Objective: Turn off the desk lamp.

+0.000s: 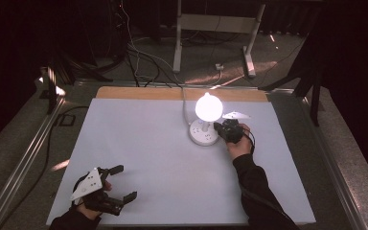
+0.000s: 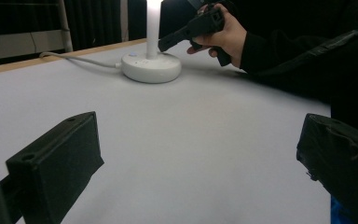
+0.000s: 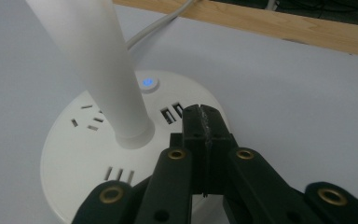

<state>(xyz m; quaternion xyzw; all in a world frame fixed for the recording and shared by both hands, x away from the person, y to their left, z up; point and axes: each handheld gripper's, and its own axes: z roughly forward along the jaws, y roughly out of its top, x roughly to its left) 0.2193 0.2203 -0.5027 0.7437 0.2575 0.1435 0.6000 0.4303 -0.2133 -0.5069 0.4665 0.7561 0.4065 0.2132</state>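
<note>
A white desk lamp with a round base (image 1: 203, 132) stands at the middle back of the table, and its bulb head (image 1: 208, 107) is lit. The base (image 3: 98, 154) carries sockets, USB ports and a small button (image 3: 149, 83) glowing blue beside the white stem (image 3: 98, 70). My right gripper (image 1: 223, 129) is shut with nothing between its jaws, its tips (image 3: 204, 116) over the base's edge near the USB ports. My left gripper (image 1: 124, 182) lies open at the front left, far from the lamp (image 2: 151, 65), its jaws wide apart over bare table.
The lamp's white cable (image 1: 184, 98) runs back over the wooden table edge (image 1: 182, 93). A white sheet (image 1: 148, 158) covers the table. Metal rails (image 1: 24, 158) flank both sides. Desk legs and cables lie on the floor behind.
</note>
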